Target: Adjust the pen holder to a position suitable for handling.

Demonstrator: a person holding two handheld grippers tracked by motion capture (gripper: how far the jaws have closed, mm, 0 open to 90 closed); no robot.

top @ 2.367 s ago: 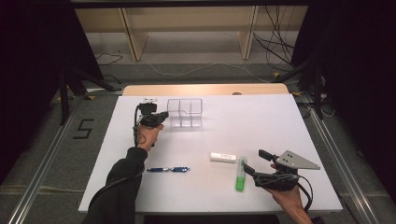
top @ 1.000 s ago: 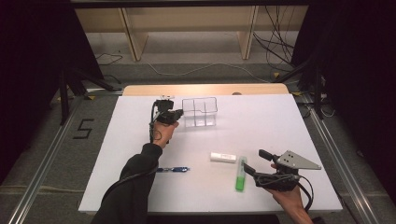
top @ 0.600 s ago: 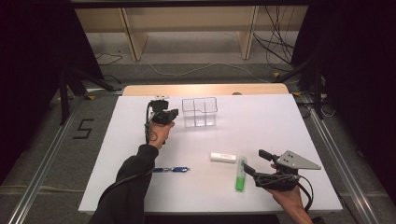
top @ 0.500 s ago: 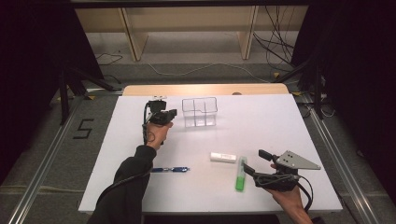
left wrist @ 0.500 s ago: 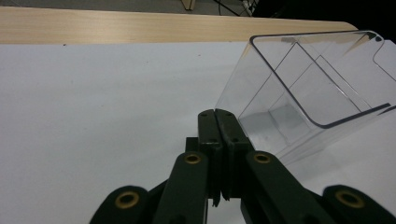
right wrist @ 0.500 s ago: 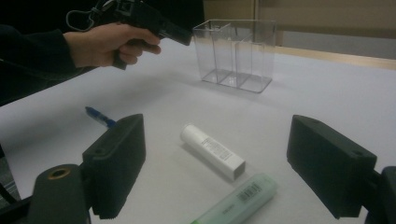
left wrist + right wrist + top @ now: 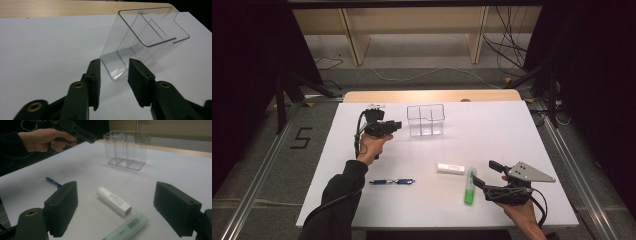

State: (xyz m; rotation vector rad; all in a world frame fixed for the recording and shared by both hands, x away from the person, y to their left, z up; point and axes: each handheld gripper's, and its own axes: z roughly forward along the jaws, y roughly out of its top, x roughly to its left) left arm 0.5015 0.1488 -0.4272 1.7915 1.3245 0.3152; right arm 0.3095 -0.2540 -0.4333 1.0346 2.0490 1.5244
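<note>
A clear plastic organizer (image 7: 426, 120) with several compartments stands upright at the table's far middle. My left gripper (image 7: 396, 125) hovers just left of it. Its jaws have just been opening, and in the left gripper view (image 7: 114, 63) the organizer's near lower corner (image 7: 117, 72) sits just ahead of the gap, untouched. My right gripper (image 7: 483, 172) rests near the front right, jaws wide open (image 7: 115, 192). A white tube (image 7: 113, 201) and a green highlighter (image 7: 127, 227) lie on the table before it. A blue pen (image 7: 392, 181) lies at the front left.
The white table (image 7: 512, 130) ends in a wooden strip (image 7: 432, 95) at the far side. Beyond it stand a shelf unit and loose cables on the floor. Metal rails run along both sides of the table.
The organizer shifted a little right with the left gripper at its side. Then the left jaws opened and that gripper drew back to the left. The right gripper stayed put.
</note>
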